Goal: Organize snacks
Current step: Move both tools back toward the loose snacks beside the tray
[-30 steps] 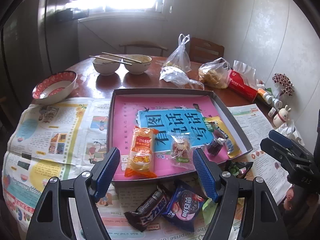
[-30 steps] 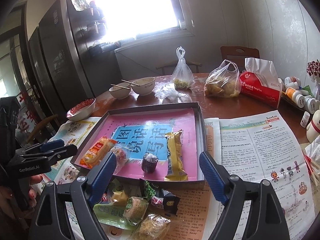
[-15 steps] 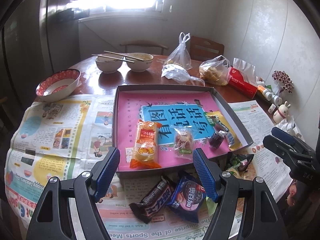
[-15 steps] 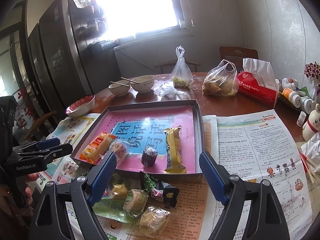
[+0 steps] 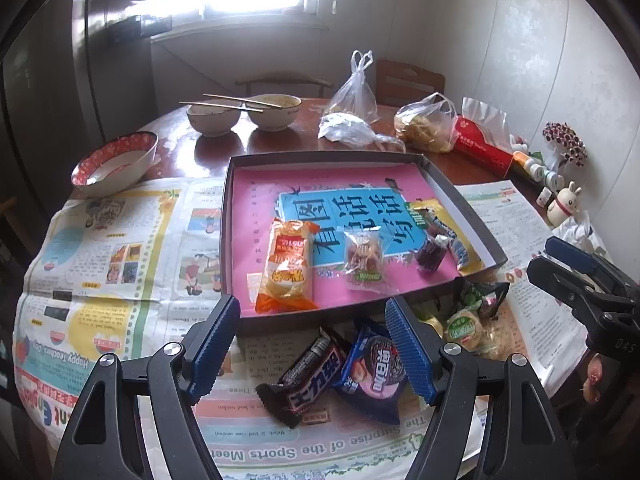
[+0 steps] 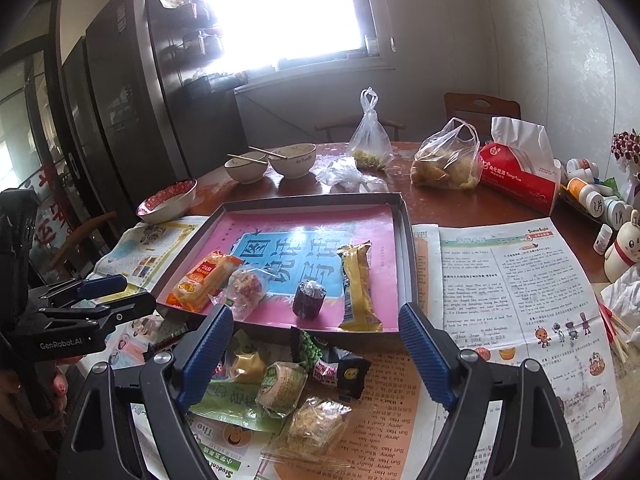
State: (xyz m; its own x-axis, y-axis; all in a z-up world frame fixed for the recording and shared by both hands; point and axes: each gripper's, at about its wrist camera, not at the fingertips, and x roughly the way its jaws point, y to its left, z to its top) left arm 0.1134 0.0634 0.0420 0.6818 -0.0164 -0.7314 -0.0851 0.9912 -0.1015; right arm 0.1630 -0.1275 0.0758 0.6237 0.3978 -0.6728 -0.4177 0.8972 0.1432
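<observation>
A shallow grey box with a pink-and-blue floor holds an orange packet, a clear wrapped sweet, a dark purple candy and a yellow bar. Loose snacks lie on newspaper in front of it: a black chocolate bar, a blue cookie pack, a green-labelled round cake and a clear cracker pack. My left gripper is open and empty above the chocolate bar and cookie pack. My right gripper is open and empty above the cake pile.
Newspapers cover the table's near half. A red-patterned bowl, two bowls with chopsticks, plastic bags, a red tissue box and small bottles stand behind and right. A rabbit figure sits at the right edge.
Both grippers have drawn back toward the near table edge, so more of the loose snacks shows between the fingers. Both stay open. No snack has moved.
</observation>
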